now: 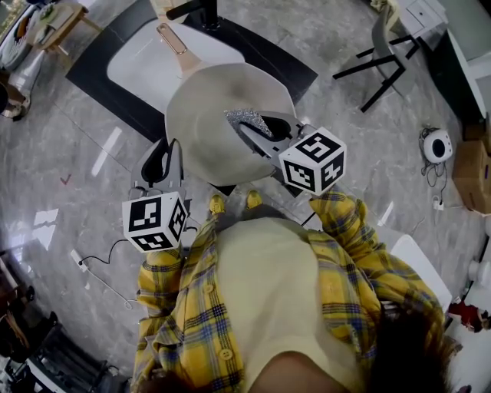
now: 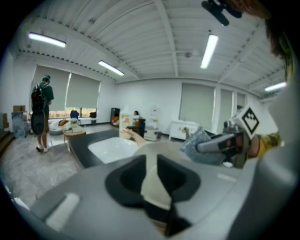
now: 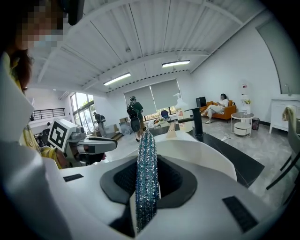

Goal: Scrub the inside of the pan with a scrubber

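Observation:
I see a beige pan (image 1: 219, 104) lifted over the sink, its copper-toned handle (image 1: 173, 38) pointing away from me. My left gripper (image 1: 173, 151) is shut on the pan's near left rim; in the left gripper view the beige rim (image 2: 153, 185) is pinched between the dark pads. My right gripper (image 1: 252, 129) is shut on a glittery silver scrubber (image 1: 247, 120) that lies against the pan's inside. In the right gripper view the scrubber (image 3: 146, 173) stands edge-on between the jaws, with the left gripper (image 3: 91, 145) off to the left.
A white sink basin (image 1: 142, 65) sits in a dark counter (image 1: 96, 80) under the pan, with a black faucet (image 1: 201, 14) behind. A chair (image 1: 383, 50) and a cardboard box (image 1: 472, 175) stand on the right. Cables lie on the floor. People stand and sit farther off.

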The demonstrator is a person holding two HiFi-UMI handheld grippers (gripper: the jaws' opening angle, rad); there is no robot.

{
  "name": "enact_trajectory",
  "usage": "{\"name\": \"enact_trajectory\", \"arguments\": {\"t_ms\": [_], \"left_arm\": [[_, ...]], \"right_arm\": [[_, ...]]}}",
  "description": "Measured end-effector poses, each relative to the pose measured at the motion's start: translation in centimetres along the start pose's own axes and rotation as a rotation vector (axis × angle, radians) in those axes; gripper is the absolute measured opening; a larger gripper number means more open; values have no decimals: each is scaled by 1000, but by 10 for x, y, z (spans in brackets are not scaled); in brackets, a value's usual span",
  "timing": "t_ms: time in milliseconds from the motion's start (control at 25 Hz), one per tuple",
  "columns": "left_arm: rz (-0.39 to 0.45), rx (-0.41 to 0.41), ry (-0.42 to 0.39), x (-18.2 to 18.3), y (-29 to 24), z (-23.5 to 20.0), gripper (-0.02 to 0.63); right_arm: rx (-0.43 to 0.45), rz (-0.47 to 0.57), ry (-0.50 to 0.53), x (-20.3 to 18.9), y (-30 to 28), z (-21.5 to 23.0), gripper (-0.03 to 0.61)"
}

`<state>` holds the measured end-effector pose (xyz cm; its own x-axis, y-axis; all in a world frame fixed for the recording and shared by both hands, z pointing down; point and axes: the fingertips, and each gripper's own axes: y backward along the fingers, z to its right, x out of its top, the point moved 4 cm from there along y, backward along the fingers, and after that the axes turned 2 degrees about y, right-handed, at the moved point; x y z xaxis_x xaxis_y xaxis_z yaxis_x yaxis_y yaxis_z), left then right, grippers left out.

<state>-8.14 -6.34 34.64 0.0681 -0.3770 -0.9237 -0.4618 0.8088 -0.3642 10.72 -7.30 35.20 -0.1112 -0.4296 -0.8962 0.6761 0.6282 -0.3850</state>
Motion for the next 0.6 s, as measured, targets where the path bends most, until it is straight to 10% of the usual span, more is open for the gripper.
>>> {"name": "enact_trajectory", "arguments": {"t_ms": [600], "left_arm": [[-27, -28, 47, -4, -5, 6, 71]], "right_arm": [[-28, 13, -28, 2, 6, 6, 84]]}}
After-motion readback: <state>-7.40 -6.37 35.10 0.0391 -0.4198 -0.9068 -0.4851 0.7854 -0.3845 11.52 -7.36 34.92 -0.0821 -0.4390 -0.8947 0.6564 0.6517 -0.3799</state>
